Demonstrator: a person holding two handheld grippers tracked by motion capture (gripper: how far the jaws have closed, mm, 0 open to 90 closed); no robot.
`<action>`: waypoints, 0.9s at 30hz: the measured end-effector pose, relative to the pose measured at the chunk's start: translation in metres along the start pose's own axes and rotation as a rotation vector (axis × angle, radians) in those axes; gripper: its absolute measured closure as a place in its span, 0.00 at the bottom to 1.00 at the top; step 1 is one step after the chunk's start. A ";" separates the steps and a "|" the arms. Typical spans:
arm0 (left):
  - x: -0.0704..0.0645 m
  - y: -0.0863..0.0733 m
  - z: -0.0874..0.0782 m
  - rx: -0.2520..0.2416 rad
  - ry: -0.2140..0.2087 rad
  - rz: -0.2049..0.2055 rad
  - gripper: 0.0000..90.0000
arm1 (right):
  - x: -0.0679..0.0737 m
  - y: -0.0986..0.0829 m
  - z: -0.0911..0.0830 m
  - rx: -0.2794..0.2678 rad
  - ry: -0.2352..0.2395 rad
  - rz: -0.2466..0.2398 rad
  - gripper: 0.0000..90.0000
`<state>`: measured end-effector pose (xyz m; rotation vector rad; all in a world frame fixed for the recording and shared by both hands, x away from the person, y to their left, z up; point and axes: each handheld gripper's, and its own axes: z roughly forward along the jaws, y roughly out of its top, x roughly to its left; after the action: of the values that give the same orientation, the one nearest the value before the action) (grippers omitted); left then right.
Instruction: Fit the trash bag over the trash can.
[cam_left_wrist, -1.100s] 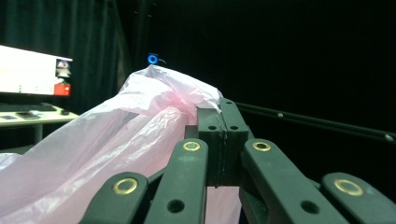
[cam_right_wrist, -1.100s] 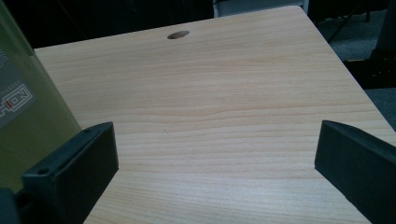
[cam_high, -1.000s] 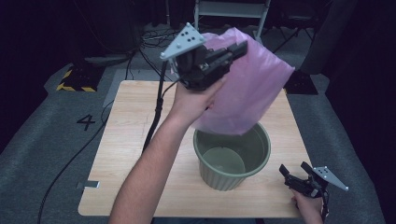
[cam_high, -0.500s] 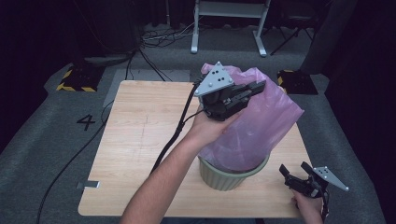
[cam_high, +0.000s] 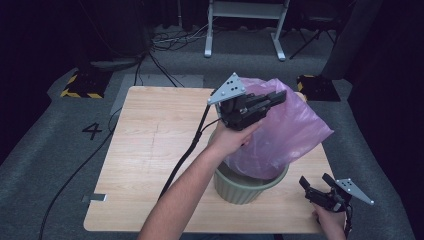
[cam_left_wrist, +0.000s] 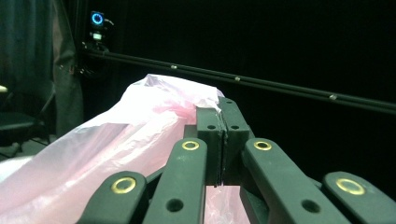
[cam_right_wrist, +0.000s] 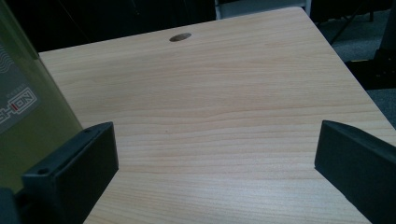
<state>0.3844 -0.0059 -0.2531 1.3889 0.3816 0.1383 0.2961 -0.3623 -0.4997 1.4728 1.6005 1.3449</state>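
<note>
A: Main item? One pink plastic bag (cam_high: 287, 132), translucent, puffed out, its lower part inside the mouth of the green bin, the rest above the rim and leaning to the right.

B: Bin count? One ribbed green waste bin (cam_high: 245, 187), standing upright on the bench (cam_high: 150, 150), right of centre, near the front edge.

A: Who's holding the bag? Left hand-held gripper (cam_high: 274, 98), jaws pressed together on the bag's top edge; in the left gripper view the pink film (cam_left_wrist: 140, 126) is pinched between the pads and drapes down to the left.

B: Right hand-held gripper (cam_high: 314, 185)? Low at the bench's front right corner, just beside the bin, jaws wide apart, nothing between them. It's well apart from the bag.

A: Any text? Label on the bin wall (cam_right_wrist: 18, 105) in the right gripper view, cut off, reads "HION" with wavy lines above. A "4" (cam_high: 93, 131) is marked on the grey floor left of the bench.

B: Anything else? One small dark oval hole (cam_right_wrist: 180, 37) in the bench top. Two grippers, one bag, one bin.
</note>
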 end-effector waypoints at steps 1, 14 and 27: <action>0.000 0.000 0.000 0.000 0.000 0.000 0.99 | 0.000 0.000 0.000 0.000 0.000 0.000 0.00; -0.002 -0.037 -0.060 0.260 0.126 0.032 0.99 | 0.001 0.000 0.000 0.002 -0.009 -0.005 0.00; -0.012 -0.056 -0.111 0.541 0.252 0.073 0.96 | 0.002 0.000 0.000 -0.002 -0.010 -0.015 0.00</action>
<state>0.3282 0.0835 -0.3199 1.9283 0.6078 0.2874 0.2953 -0.3605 -0.4994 1.4609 1.6007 1.3282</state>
